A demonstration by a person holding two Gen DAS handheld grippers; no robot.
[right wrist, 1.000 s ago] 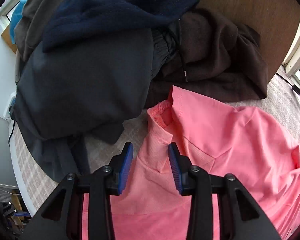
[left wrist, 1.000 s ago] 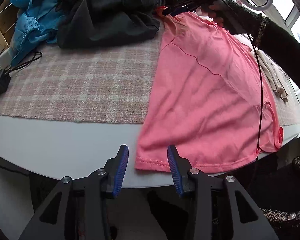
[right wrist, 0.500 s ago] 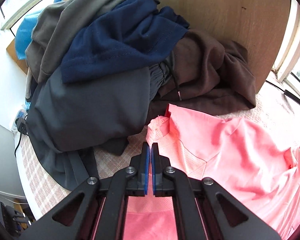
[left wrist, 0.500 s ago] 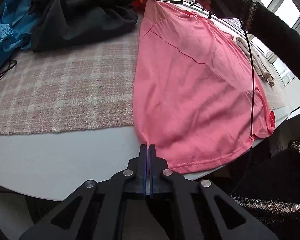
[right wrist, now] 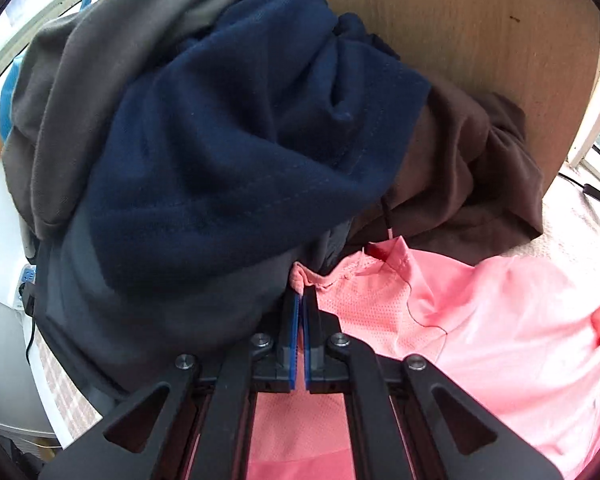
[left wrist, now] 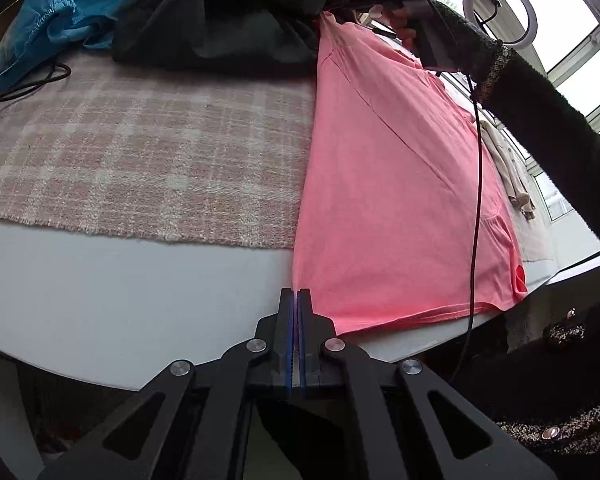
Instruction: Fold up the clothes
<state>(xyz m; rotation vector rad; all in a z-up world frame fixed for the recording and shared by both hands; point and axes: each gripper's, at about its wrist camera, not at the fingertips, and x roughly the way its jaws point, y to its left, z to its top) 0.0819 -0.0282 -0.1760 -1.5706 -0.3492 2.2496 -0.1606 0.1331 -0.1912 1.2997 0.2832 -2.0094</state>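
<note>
Over on the left a crumpled blue garment [left wrist: 52, 12] lies at the far edge of the table [left wrist: 100, 300], with a black cable [left wrist: 28, 84] trailing beside it. Next to it a heap of dark clothes [left wrist: 220, 28] sits on a pink-and-white checked cloth [left wrist: 148, 160] that covers most of the tabletop. In the right wrist view that heap shows a grey top [right wrist: 112, 48], a navy garment [right wrist: 236, 152] draped over it and a brown one [right wrist: 472, 168] against a wooden board [right wrist: 460, 20].

The pink T-shirt [left wrist: 400, 200] lies flat to the right of the bare checked cloth, its hem hanging just past the near table edge. The left tongs [left wrist: 295, 296] are pressed together on the shirt's near-left hem corner, at the table's edge. The right tongs [right wrist: 301, 296] are pinched shut on the shirt's collar edge [right wrist: 300, 276], right against the dark heap; from the left view they appear at the far end of the shirt, carried by a hand [left wrist: 404, 20] in a dark sleeve [left wrist: 540, 120]. A thin black cord [left wrist: 476, 200] hangs across the shirt. Further right, a beige garment [left wrist: 508, 168] lies near the window, under a ring light [left wrist: 500, 12].
</note>
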